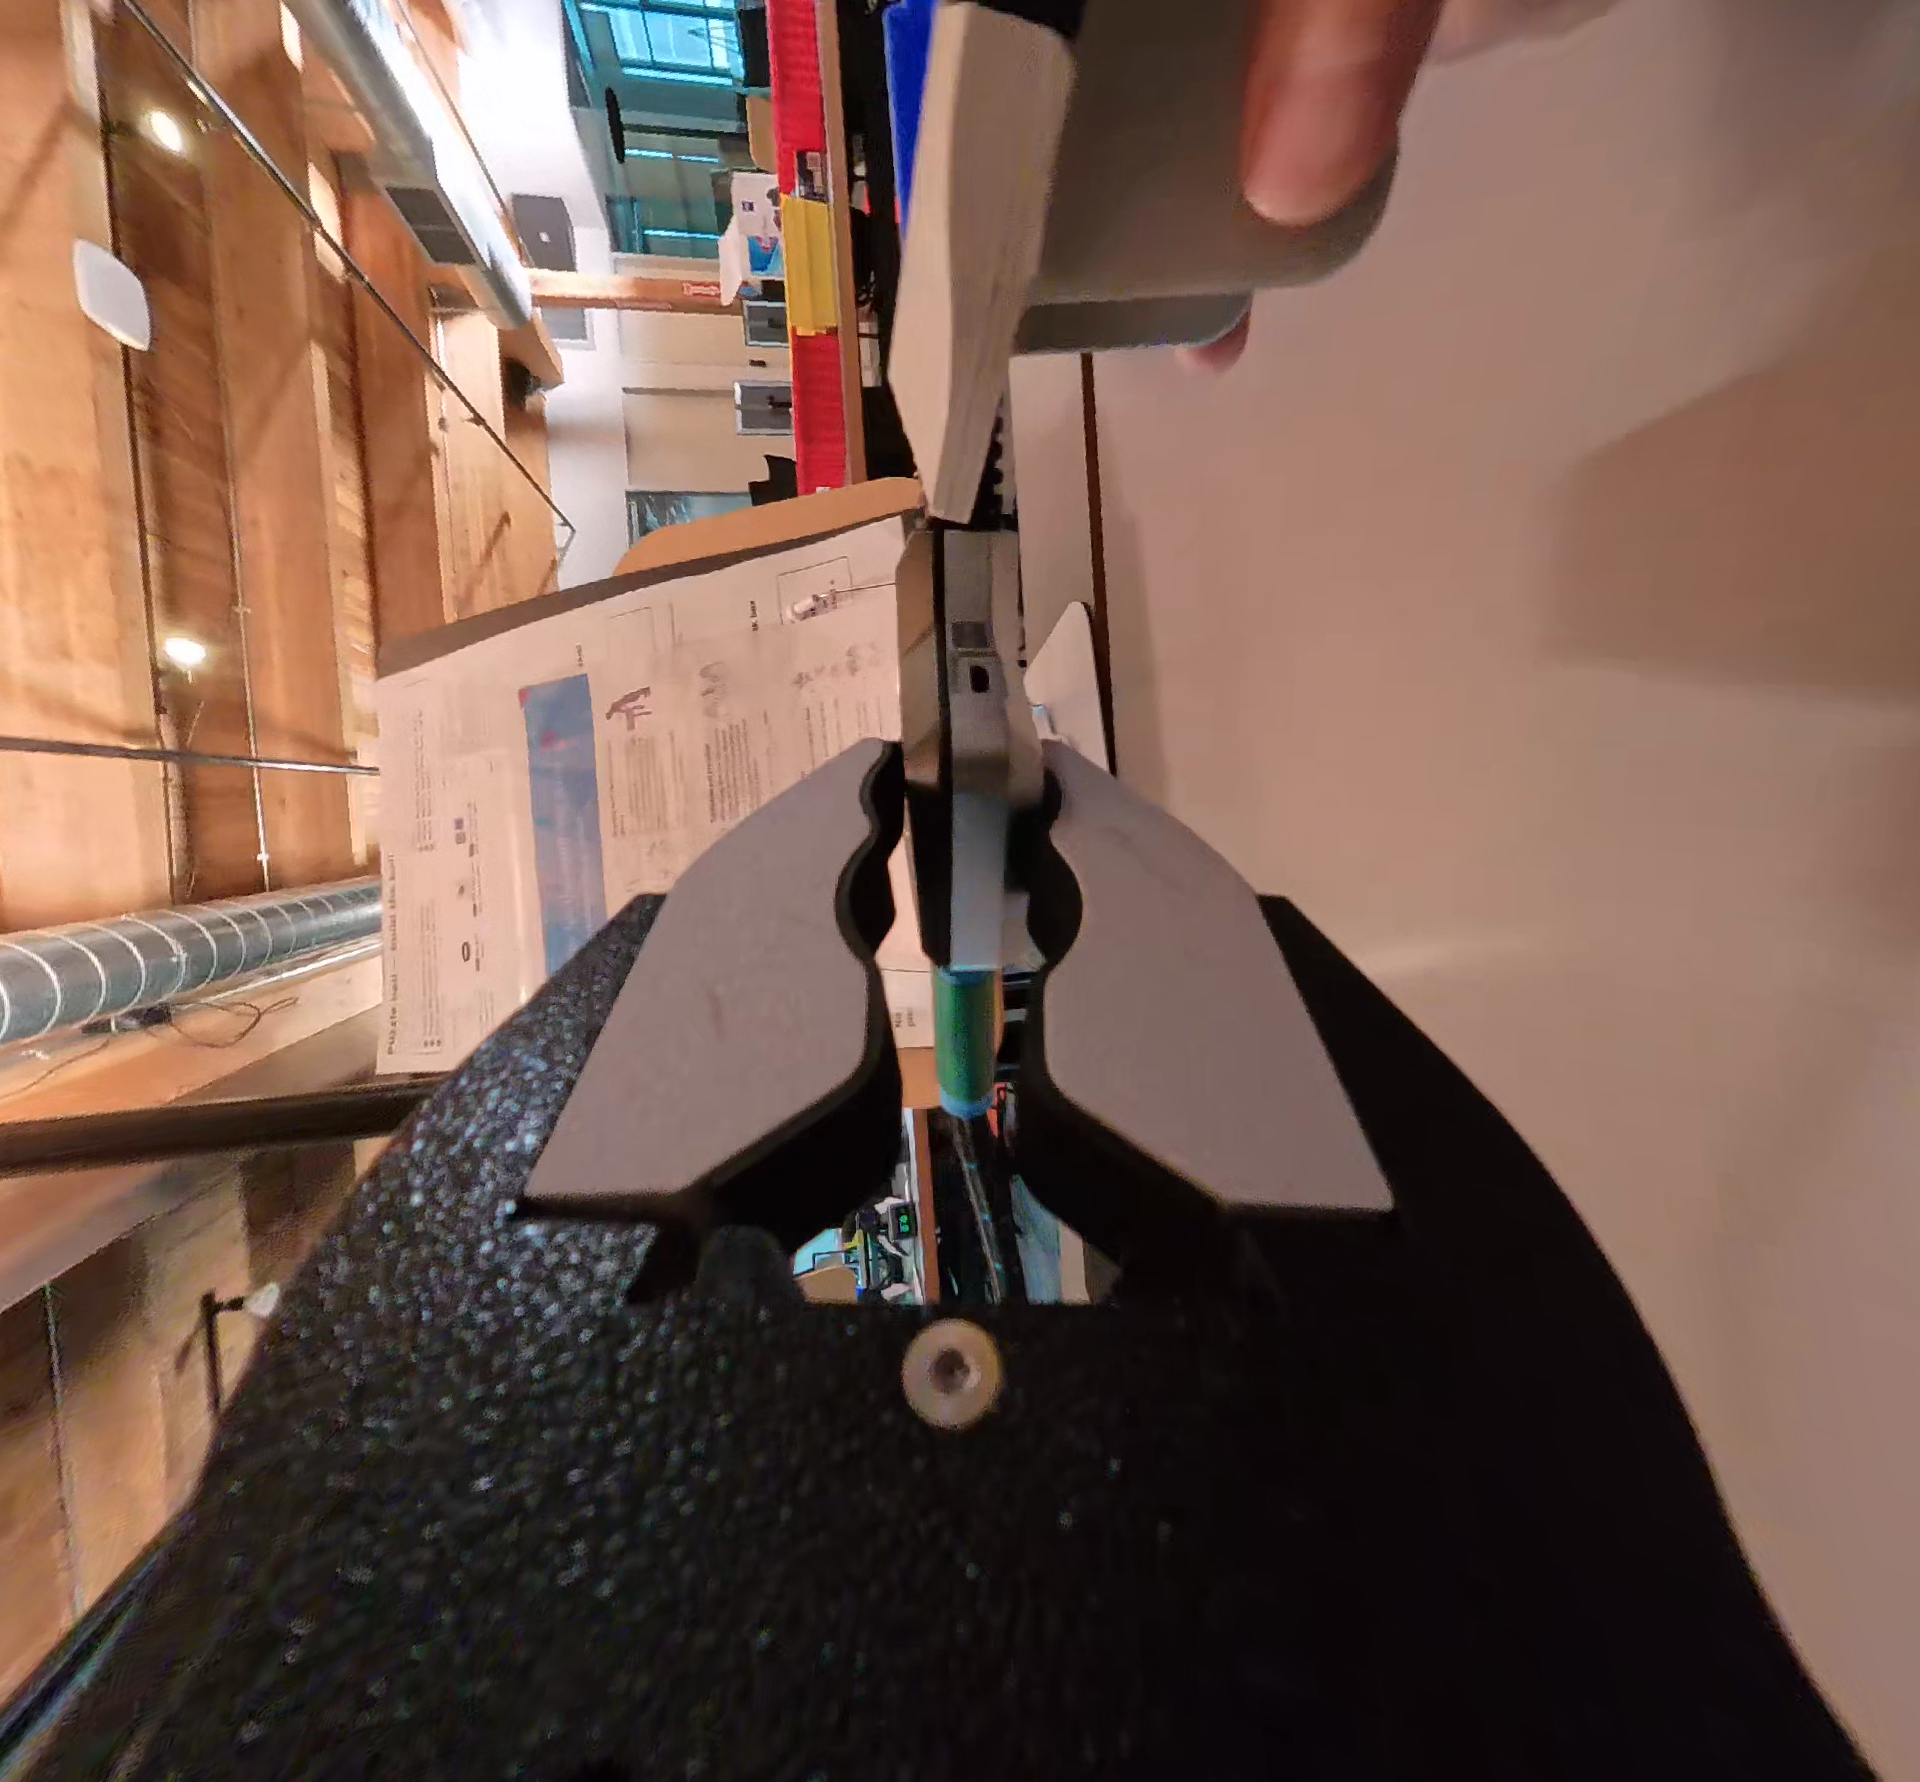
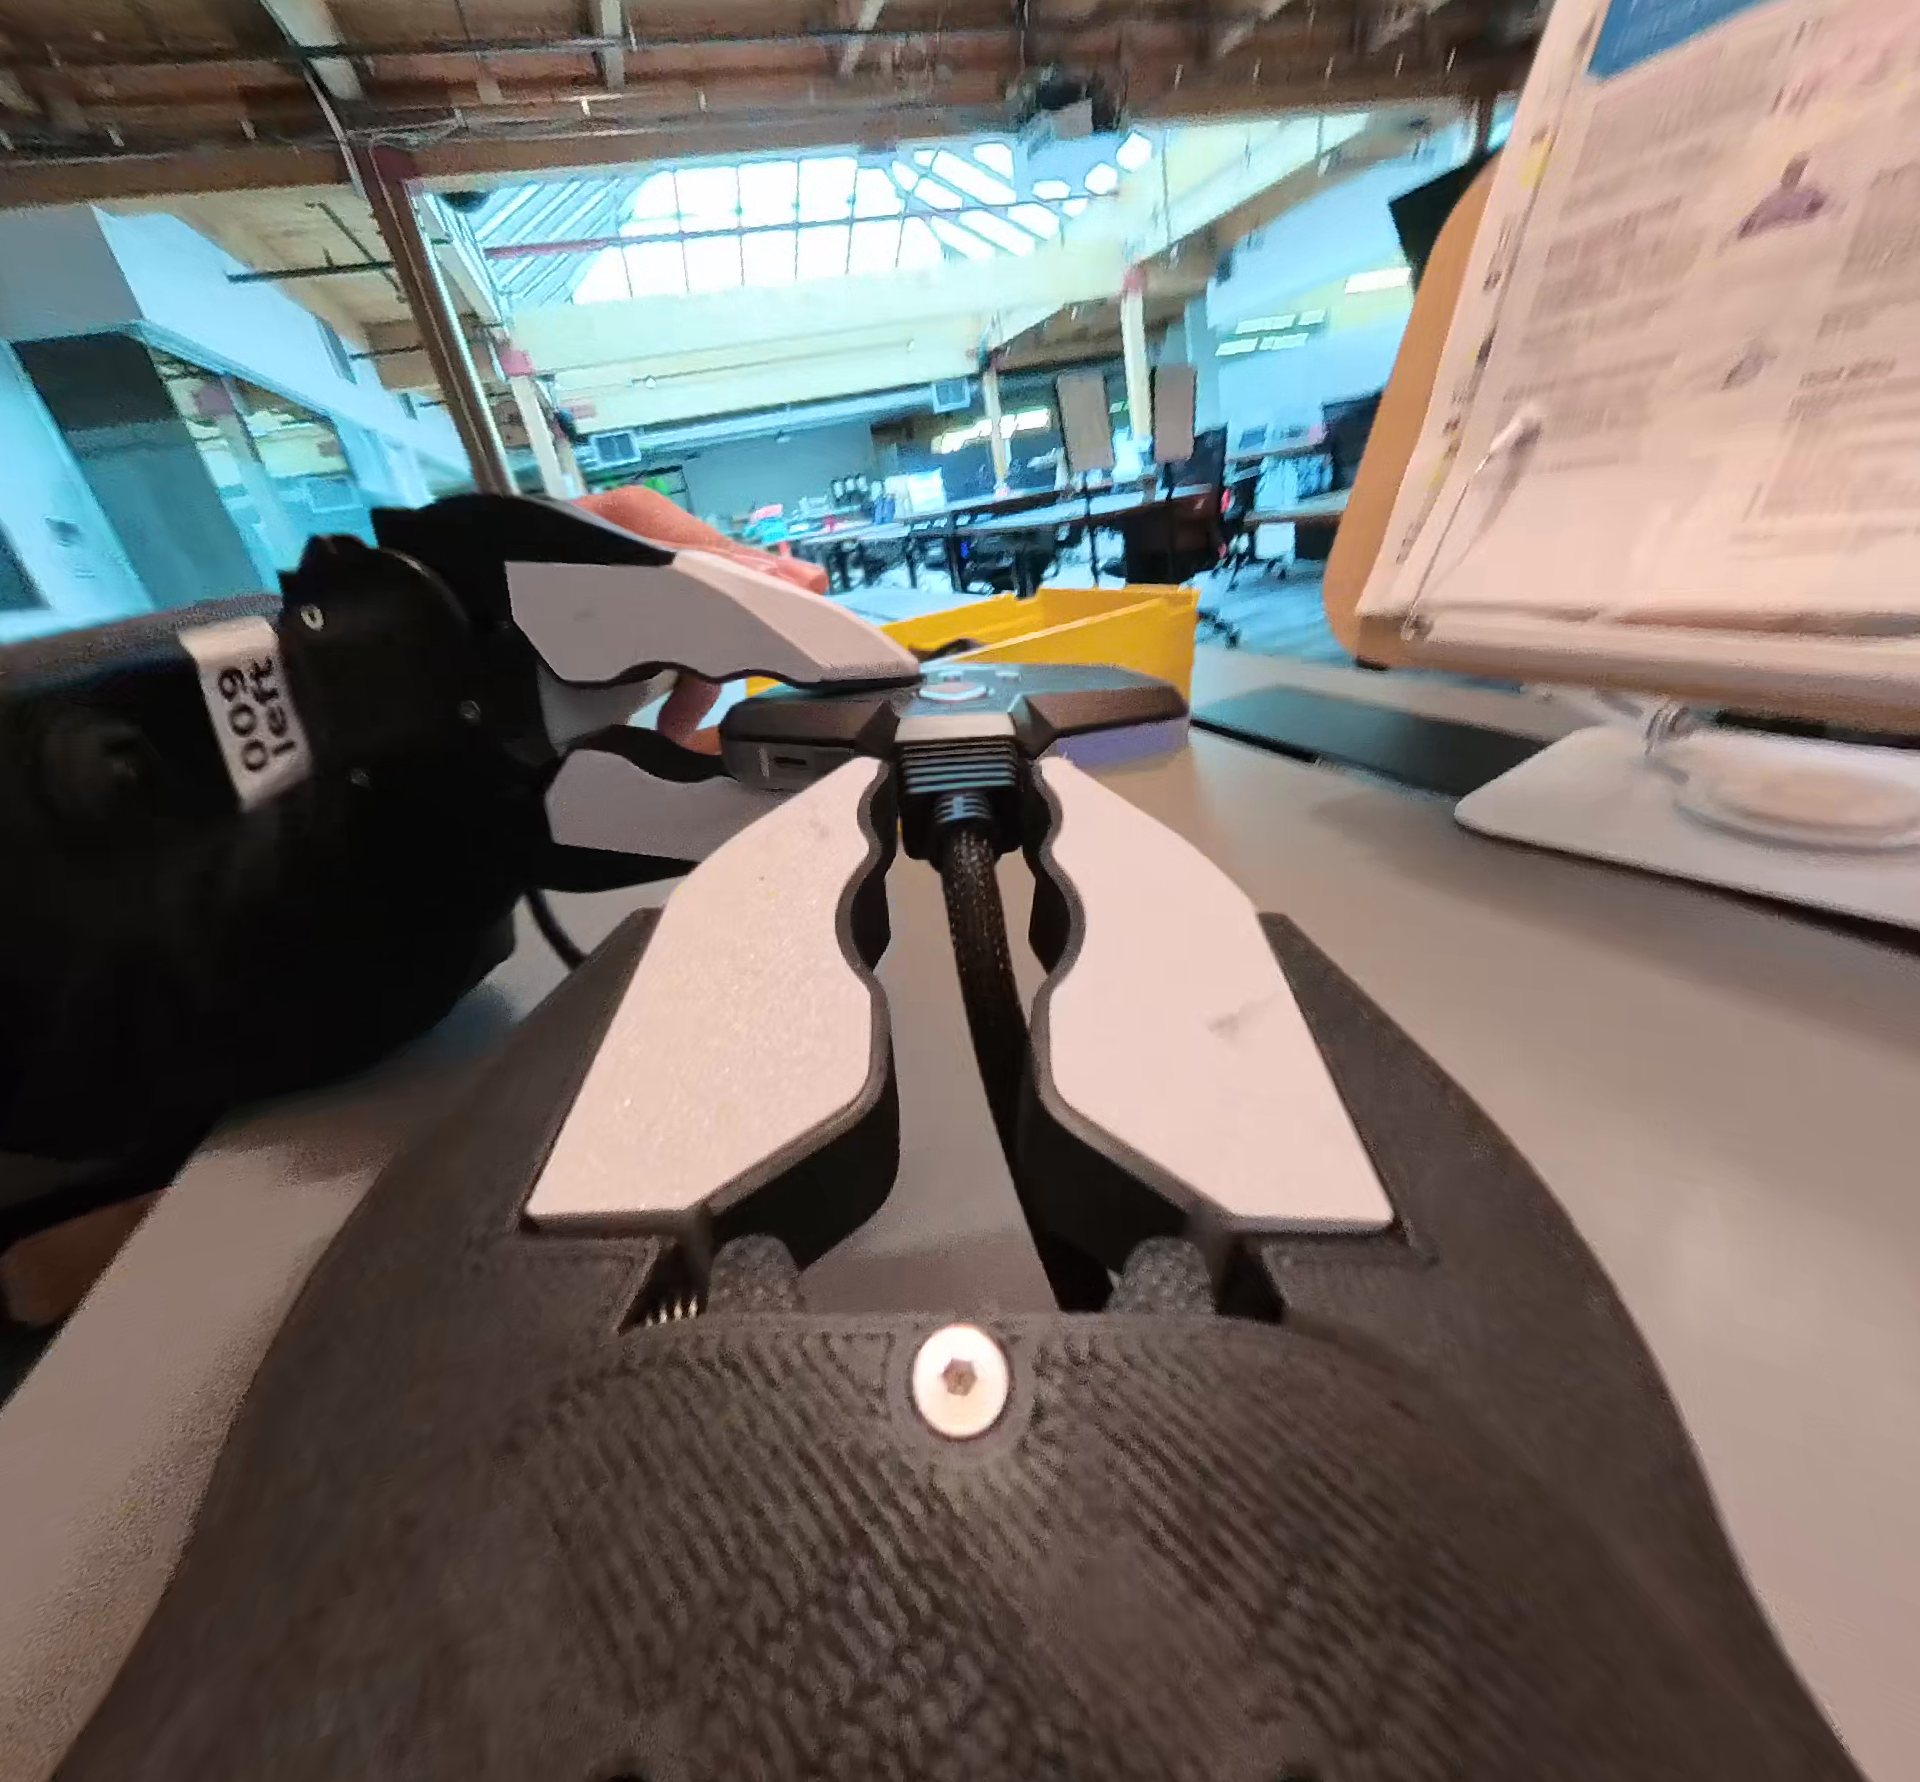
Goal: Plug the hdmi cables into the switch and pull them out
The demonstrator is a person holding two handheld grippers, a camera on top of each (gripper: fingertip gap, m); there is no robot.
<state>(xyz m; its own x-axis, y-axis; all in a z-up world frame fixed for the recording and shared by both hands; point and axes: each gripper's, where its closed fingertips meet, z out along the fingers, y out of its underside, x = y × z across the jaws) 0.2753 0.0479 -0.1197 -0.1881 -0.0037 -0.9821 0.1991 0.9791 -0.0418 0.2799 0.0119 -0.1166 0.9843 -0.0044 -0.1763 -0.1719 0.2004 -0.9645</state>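
Note:
The switch (image 2: 1101, 709) is a flat black box held just above the grey table (image 2: 1558, 1109). My left gripper (image 2: 727, 714) comes in from the left and is shut on the switch's left end, one finger above and one below. In the left wrist view my left gripper (image 1: 971, 776) clamps the switch (image 1: 961, 693) edge-on. My right gripper (image 2: 956, 776) is shut on a black HDMI plug (image 2: 956, 761), which butts against the switch's near edge with its metal tip hidden. Its braided cable (image 2: 982, 953) runs back between my fingers.
A yellow bin (image 2: 1091, 620) stands behind the switch. A stand with a printed sheet (image 2: 1714, 278) and a white base (image 2: 1662, 818) fills the right side. A hand (image 1: 1320, 70) holds the right gripper's body, and one of that gripper's white fingers (image 1: 977, 278) shows there.

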